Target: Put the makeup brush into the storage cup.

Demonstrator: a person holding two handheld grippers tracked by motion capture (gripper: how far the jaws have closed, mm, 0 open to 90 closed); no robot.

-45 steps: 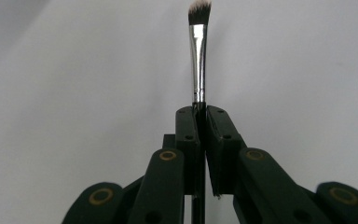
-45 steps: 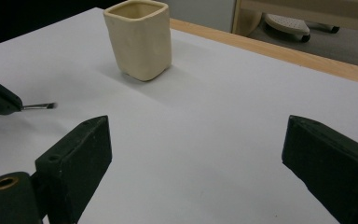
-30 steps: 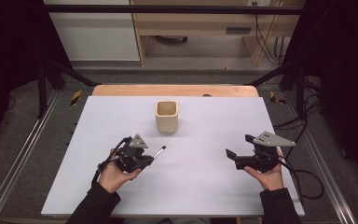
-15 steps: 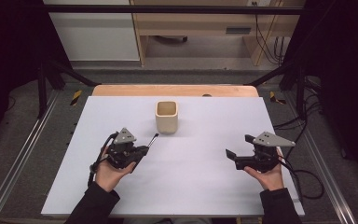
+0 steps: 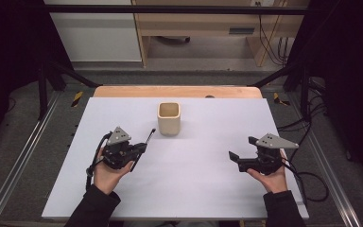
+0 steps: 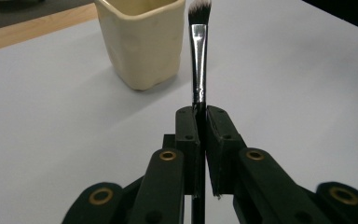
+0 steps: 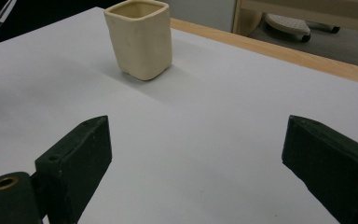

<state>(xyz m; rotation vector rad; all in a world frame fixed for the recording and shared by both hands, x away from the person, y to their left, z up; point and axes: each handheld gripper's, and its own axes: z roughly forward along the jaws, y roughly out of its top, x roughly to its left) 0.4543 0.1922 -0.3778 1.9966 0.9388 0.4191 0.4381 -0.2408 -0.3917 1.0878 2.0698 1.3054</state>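
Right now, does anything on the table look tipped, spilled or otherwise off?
Nothing stands out. The cup stands upright on the white table, with no spill around it. The left claw is shut on a brush, bristles toward the cup. The right claw is open with nothing in it.

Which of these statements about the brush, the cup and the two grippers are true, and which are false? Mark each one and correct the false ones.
1. The left gripper is shut on a brush. True.
2. The brush stands inside the cream cup. False: the jaws hold it outside the cup, bristle end pointing toward it.
3. The right gripper has its jaws wide apart with nothing between them. True.
4. The cup lies tipped on its side. False: it stands upright on the white table, opening up.
5. The right gripper touches the cup. False: it is held well away from it, nearer the person.
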